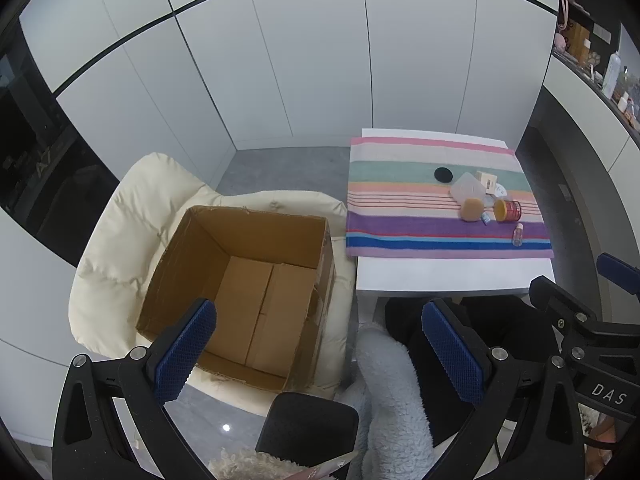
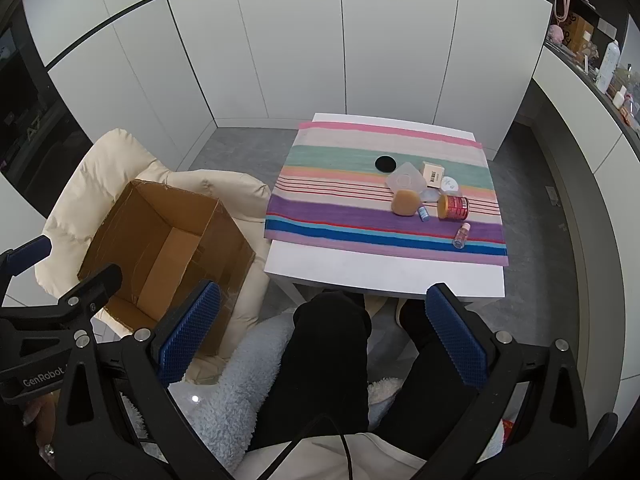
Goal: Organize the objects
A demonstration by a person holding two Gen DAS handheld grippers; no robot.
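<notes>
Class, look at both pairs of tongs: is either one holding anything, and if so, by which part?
Nothing is held. The left tongs and the right tongs both stand wide open with nothing between them; the small things still lie on the striped cloth.

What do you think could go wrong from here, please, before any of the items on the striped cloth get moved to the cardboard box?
1. The red can lies on its side, so it may roll when a finger touches it.
2. The items are crowded: reaching for the tan sponge could knock the small blue bottle beside it.
3. The cardboard box sits on a soft cushioned chair, so it might tip if bumped.
</notes>
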